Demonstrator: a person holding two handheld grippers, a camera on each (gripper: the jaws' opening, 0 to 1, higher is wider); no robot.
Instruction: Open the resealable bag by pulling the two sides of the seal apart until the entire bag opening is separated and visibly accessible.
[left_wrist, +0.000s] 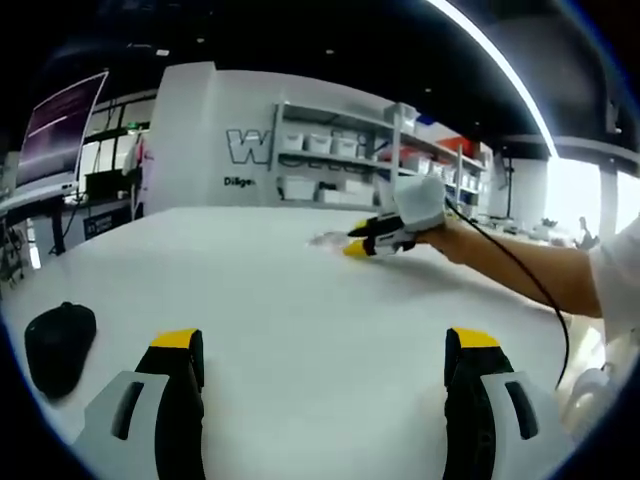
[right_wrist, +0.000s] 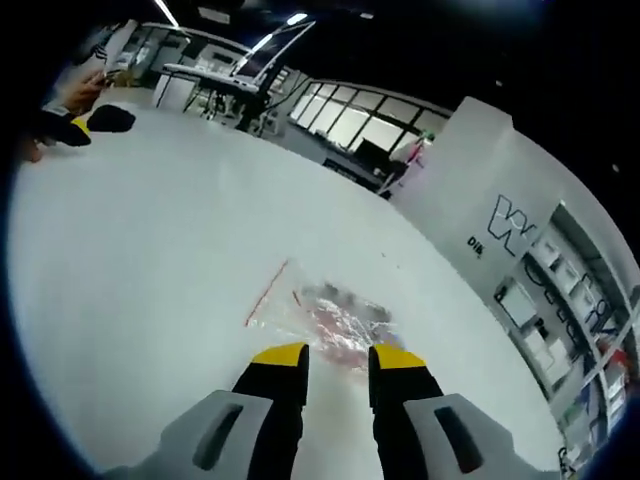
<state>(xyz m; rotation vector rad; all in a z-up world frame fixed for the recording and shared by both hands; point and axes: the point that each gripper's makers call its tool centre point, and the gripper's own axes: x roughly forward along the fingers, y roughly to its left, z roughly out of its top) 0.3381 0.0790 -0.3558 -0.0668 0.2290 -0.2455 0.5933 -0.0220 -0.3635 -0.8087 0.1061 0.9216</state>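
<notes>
So the resealable bag (right_wrist: 325, 318) was lying flat on the white table (right_wrist: 150, 250), clear plastic with a thin reddish seal strip along one edge and something pinkish inside, though I couldn't make out what. In the right gripper view the right gripper (right_wrist: 337, 358) hung just over the near edge of the bag, yellow-tipped jaws a bit apart with a narrow gap between them, not pinching anything that I could see. In the left gripper view the left gripper (left_wrist: 325, 345) had its jaws spread wide over bare table, well apart from the bag, with nothing between them. That same view caught the right gripper (left_wrist: 378, 240) way across the table, held by a gloved hand (left_wrist: 420, 205) with a black cable (left_wrist: 520, 275) trailing back along the arm, and the bag (left_wrist: 330, 240) was just a faint glint beside its tips. A black mouse-shaped thing (left_wrist: 58, 345) sat on the table near the left jaw. Shelving with white bins (left_wrist: 330, 160) lined the back wall.
</notes>
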